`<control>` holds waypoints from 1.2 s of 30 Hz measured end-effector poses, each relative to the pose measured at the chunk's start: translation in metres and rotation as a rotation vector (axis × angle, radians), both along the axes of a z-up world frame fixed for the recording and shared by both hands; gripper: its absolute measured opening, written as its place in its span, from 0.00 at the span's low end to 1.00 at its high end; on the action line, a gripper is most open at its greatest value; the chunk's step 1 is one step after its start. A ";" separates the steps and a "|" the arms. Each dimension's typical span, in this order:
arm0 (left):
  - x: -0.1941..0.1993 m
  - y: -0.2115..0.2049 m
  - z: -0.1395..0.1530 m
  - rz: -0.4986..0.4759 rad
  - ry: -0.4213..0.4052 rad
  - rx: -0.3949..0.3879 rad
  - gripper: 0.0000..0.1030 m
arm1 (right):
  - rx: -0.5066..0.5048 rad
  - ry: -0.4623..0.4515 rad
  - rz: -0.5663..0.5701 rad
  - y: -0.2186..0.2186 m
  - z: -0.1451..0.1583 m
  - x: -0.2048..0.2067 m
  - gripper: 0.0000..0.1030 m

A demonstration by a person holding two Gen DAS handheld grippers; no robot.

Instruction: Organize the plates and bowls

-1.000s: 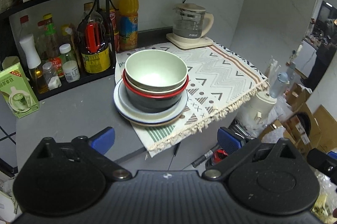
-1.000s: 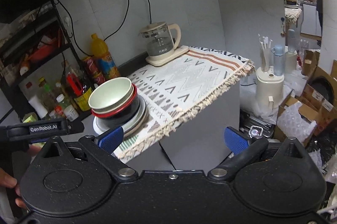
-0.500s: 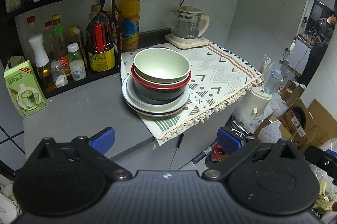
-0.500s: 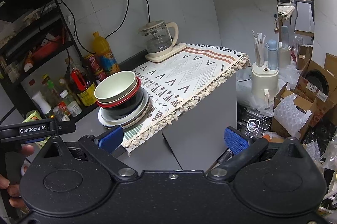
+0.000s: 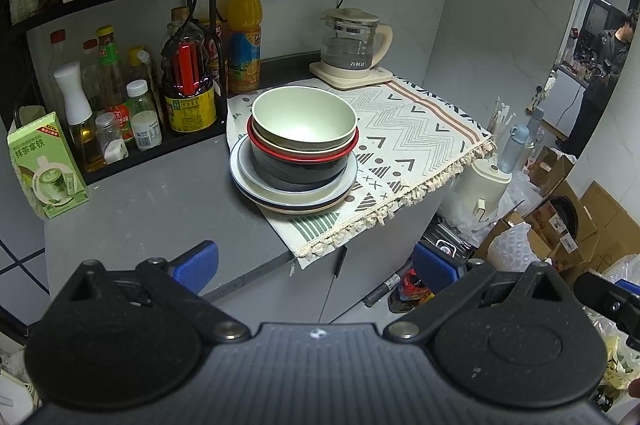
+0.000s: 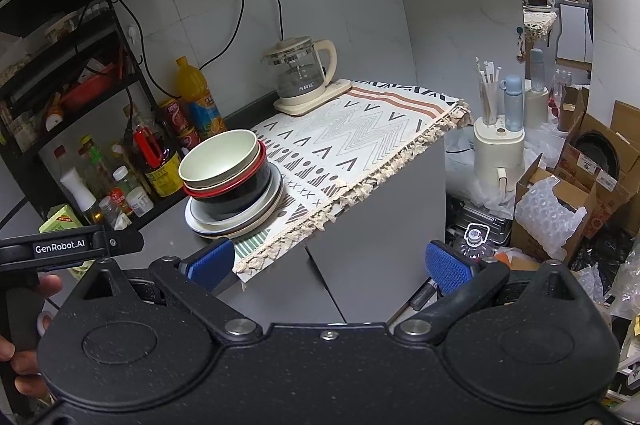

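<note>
The grey worktop (image 5: 152,213) is filling the middle of the frame, and a patterned cloth (image 5: 404,129) is lying over its right part. On the cloth's left edge, in the middle of the picture, a stack of dishes is sitting: pale plates (image 5: 294,191) at the bottom, a dark bowl with a red rim (image 5: 302,161) on them, and a pale green bowl (image 5: 304,123) on top. It looks neat and steady. Both tools are hanging low in the frame, well away from the stack. The left gripper (image 5: 316,265) is showing its jaws wide apart and empty, and the right gripper (image 6: 330,261) is too. The sorting looks finished or not yet started; I cannot tell which. Any next move is calling for a reach to the top bowl.
</note>
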State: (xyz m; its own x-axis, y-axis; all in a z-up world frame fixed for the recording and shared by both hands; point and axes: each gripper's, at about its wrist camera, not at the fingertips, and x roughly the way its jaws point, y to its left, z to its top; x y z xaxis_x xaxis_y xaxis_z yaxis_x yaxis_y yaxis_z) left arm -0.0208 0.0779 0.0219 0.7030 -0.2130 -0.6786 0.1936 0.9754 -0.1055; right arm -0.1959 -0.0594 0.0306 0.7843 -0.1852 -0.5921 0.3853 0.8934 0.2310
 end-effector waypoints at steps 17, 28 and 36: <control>0.000 0.000 -0.002 0.014 0.009 0.009 0.99 | 0.003 0.010 0.011 -0.005 -0.002 0.000 1.00; -0.002 0.004 0.000 0.025 -0.001 0.051 0.99 | 0.037 0.024 0.025 -0.003 -0.008 0.013 1.00; 0.000 0.010 -0.001 0.037 0.020 0.045 0.99 | 0.041 0.028 0.053 0.001 -0.007 0.024 1.00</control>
State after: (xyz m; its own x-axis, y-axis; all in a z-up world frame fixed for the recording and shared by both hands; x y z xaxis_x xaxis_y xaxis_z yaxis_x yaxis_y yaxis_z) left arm -0.0210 0.0877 0.0212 0.6962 -0.1560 -0.7007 0.1557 0.9857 -0.0647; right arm -0.1722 -0.0584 0.0239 0.7755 -0.1188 -0.6201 0.3442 0.9029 0.2575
